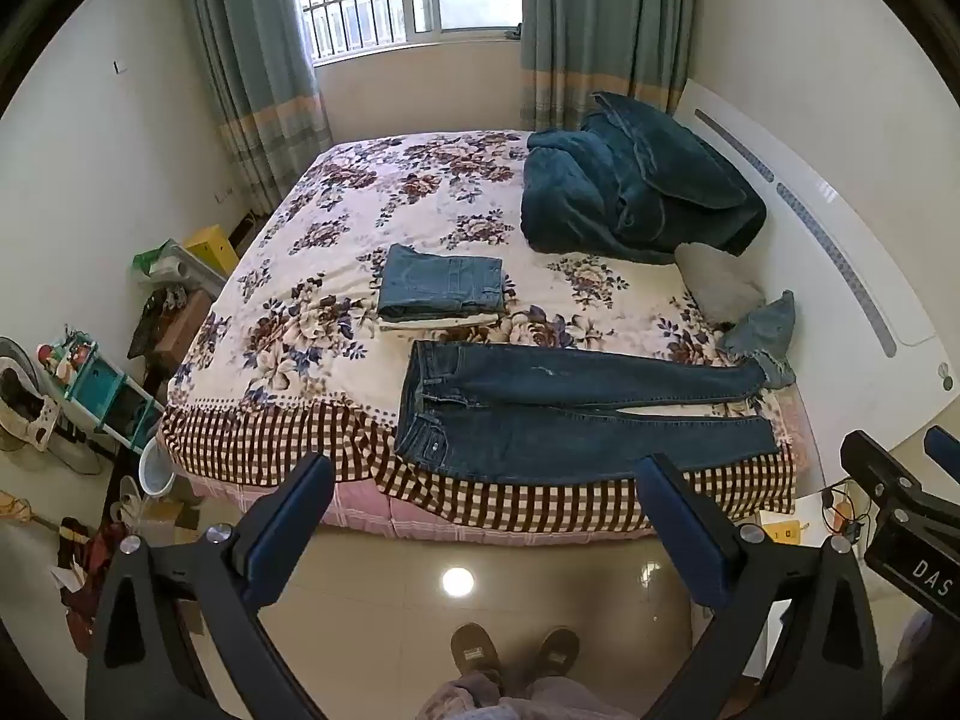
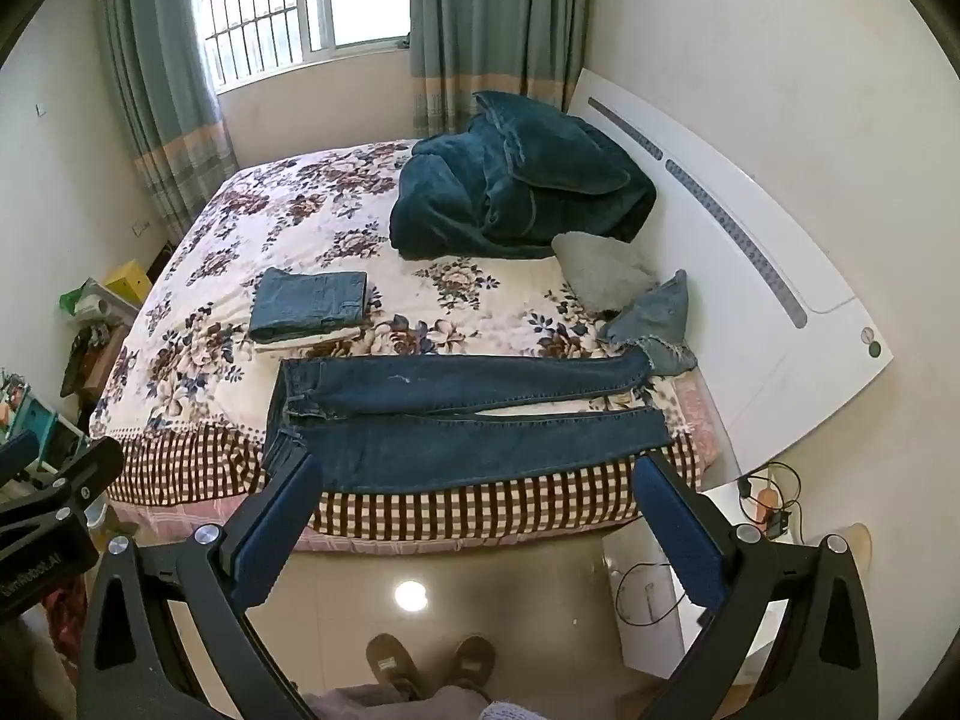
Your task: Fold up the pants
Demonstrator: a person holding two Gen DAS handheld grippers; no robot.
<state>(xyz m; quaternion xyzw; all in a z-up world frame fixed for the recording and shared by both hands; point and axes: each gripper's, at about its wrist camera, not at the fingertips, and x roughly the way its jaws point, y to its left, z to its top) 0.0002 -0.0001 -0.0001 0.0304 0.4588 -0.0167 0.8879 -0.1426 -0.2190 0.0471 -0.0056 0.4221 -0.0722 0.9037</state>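
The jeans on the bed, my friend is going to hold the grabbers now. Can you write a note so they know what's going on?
Left gripper: open, empty, held above the floor short of the bed.
Right gripper: open, empty, same.
Dark jeans: spread flat along the bed's near edge, waistband to the left, legs to the right, not folded yet.
Folded jeans: stacked behind them on something white and folded, done.
Another light denim piece lies crumpled by the headboard, past the leg ends.
Left to do: fold the dark jeans. The crumpled piece may come next.
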